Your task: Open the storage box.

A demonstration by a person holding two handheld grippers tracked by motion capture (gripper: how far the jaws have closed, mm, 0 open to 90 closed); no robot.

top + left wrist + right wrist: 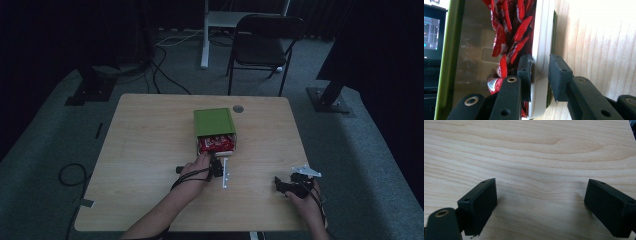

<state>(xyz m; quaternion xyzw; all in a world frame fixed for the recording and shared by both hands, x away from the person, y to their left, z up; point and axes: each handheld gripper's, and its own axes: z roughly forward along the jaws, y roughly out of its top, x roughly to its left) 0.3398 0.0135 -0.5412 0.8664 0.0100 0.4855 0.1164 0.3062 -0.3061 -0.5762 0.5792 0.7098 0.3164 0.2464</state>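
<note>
Black jaws of the left gripper (540, 75) pinch the white rim of the packet-filled drawer (541, 50) under its green box (214, 121) mid-worktop (150, 150); a thin-edge slip could spill red packets (509, 32), while the right gripper (540, 207) idles unclenched.

Dim room, dark curtains all round. Grey carpet floor (45, 150), black cables (165, 75) trailing across it. Light wood surface (145, 145) in the centre. Behind it: black chair (265, 42), white desk frame (207, 30). Black stand bases (330, 100) both sides.
</note>
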